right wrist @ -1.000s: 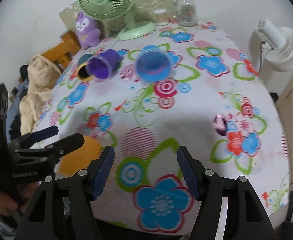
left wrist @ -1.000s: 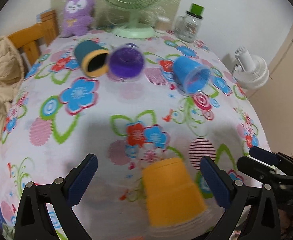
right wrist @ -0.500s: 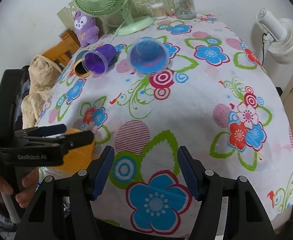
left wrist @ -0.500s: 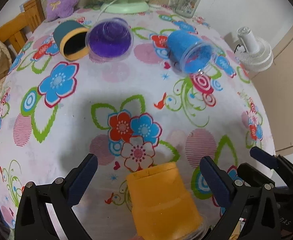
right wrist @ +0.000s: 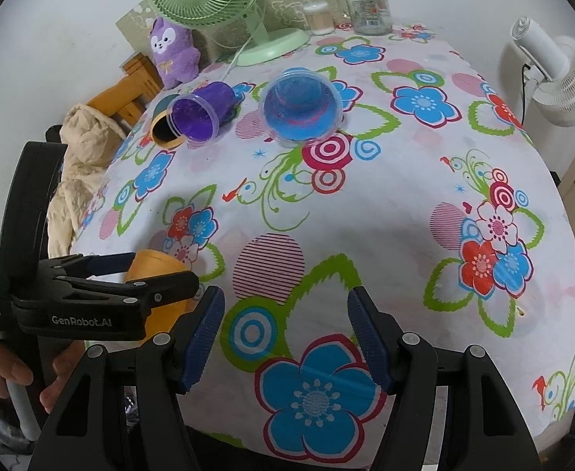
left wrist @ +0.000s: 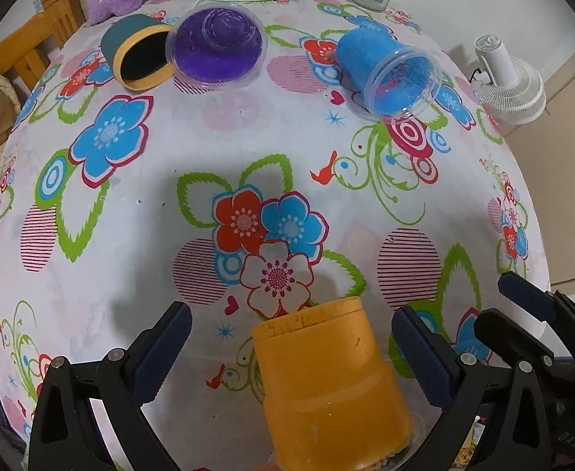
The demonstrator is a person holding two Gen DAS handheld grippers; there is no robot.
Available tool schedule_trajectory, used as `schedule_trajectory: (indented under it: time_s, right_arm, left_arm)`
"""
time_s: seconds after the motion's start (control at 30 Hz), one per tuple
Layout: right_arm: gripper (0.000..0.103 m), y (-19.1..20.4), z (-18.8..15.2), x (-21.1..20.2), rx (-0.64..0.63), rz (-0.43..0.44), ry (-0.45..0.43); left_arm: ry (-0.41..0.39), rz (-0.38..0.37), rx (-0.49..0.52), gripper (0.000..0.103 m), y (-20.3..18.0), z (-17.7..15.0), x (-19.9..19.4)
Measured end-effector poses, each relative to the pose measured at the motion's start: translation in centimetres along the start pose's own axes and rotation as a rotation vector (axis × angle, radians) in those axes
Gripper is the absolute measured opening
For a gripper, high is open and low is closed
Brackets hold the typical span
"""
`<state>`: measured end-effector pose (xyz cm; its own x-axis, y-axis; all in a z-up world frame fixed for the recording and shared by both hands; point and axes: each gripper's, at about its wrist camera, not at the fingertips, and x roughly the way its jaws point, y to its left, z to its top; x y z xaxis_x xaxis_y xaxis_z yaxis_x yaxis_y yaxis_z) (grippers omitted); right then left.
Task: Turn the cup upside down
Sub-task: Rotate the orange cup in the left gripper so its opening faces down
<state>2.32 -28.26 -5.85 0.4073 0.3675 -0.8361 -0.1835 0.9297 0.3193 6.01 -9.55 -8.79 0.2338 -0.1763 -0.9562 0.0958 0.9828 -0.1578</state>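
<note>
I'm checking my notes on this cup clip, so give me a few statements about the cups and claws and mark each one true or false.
1. The orange cup stands mouth down on the tablecloth. True.
2. The left claw is shut on the orange cup. False: its fingers are spread wide on either side of the cup, not touching it.
3. The blue cup lies on its side. True.
4. The purple cup stands upright. False: it lies on its side next to a dark green cup.
5. The right claw holds the blue cup. False: it is open and empty, and the blue cup lies far across the table.
</note>
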Motion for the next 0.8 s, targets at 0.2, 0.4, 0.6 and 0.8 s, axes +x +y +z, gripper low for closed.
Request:
schedule_trajectory:
  time_s: [0.2, 0.4, 0.6, 0.8]
  right_arm:
    - [0.069, -0.16, -0.02, 0.03, 0.002, 0.003, 0.004]
    - [0.069, -0.21, -0.07, 0.1, 0.002, 0.004, 0.007]
    - [0.069, -0.37, -0.04, 0.17, 0.01, 0.0, 0.007]
    - [0.069, -0.45, 0.03, 0.02, 0.01, 0.001, 0.003]
  left_arm:
    - [0.014, 0.002, -0.011, 0.097, 0.18, -0.28, 0.16]
    - [0.037, 0.04, -0.01, 0.083, 0.13, -0.45, 0.75]
    - [0.031, 0.043, -0.012, 0.071, 0.2, -0.34, 0.64]
    - [0.038, 0.019, -0.016, 0.058, 0.55, -0.03, 0.22]
